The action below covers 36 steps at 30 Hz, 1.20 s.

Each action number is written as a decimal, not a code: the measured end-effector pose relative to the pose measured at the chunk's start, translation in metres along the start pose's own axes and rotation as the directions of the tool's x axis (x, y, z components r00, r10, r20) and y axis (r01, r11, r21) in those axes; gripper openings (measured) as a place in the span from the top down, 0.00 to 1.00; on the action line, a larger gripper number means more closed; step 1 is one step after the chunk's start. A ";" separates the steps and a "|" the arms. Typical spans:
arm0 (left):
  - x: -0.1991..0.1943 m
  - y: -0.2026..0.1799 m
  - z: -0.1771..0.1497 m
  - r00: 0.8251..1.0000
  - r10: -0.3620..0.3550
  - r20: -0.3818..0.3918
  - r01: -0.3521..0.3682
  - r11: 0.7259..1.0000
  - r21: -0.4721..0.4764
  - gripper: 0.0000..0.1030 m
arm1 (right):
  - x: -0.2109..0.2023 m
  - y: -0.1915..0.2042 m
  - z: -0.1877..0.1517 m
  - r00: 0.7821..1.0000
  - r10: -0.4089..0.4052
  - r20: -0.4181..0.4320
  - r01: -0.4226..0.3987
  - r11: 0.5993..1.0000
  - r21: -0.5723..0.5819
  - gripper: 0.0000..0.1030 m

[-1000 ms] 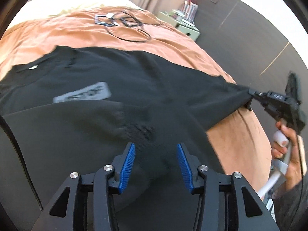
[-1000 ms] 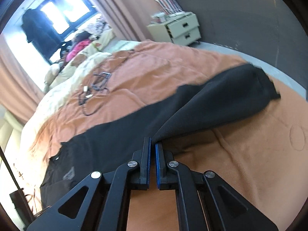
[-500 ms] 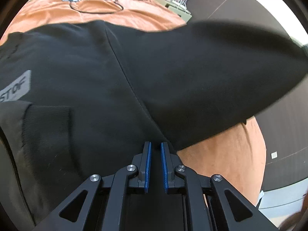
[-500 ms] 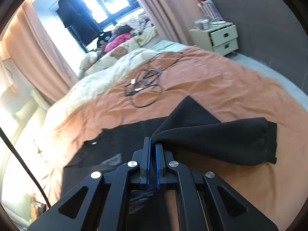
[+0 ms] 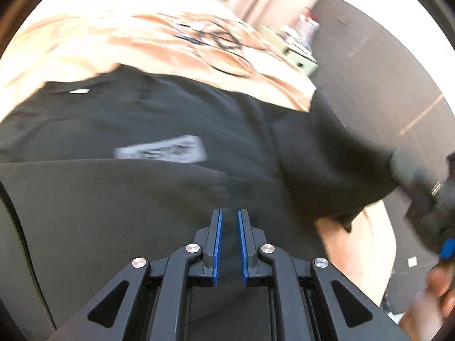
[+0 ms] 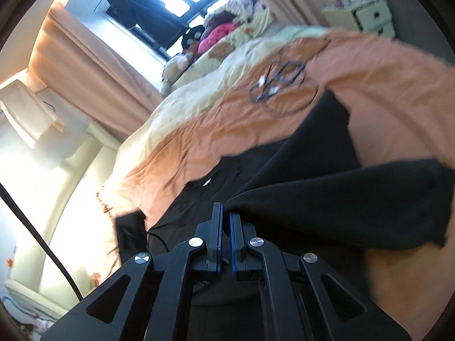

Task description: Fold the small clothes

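A black garment (image 5: 159,119) with a grey printed label (image 5: 162,151) lies on the orange bedspread (image 5: 119,42). My left gripper (image 5: 229,216) has its blue pads nearly together over a fold of the black cloth, a narrow gap between them. My right gripper (image 6: 225,213) is shut on a corner of the black garment (image 6: 341,199) and holds that flap up above the bed. The right gripper also shows blurred at the right edge of the left wrist view (image 5: 426,196), with the flap stretched toward it.
A tangle of black cable (image 6: 280,78) lies on the bedspread (image 6: 369,65) beyond the garment. A pale bedside cabinet (image 6: 369,17) stands at the far right by the dark wall. Pillows and clothes (image 6: 219,32) pile at the bed's head under the window.
The left gripper closed from wide open to nearly shut on the cloth. The right gripper has lifted its flap and carried it over the garment. Both views are now blurred.
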<state>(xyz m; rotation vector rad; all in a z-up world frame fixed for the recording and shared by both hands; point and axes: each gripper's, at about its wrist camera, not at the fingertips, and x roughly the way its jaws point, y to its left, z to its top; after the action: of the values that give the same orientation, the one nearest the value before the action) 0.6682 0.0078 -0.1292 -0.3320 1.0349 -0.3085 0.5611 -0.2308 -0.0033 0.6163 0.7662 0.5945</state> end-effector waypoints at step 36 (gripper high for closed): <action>0.039 -0.008 -0.033 0.988 -0.053 -0.147 0.055 0.998 0.010 0.83 | -0.087 -0.228 0.036 0.939 -0.342 -0.047 0.337 0.880 0.334 0.69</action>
<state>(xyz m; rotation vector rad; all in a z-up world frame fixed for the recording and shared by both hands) 0.6567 -0.0193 -0.1720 -0.3288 1.1695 -0.3931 0.5978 -0.4537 -0.1029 0.7781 0.9488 0.1316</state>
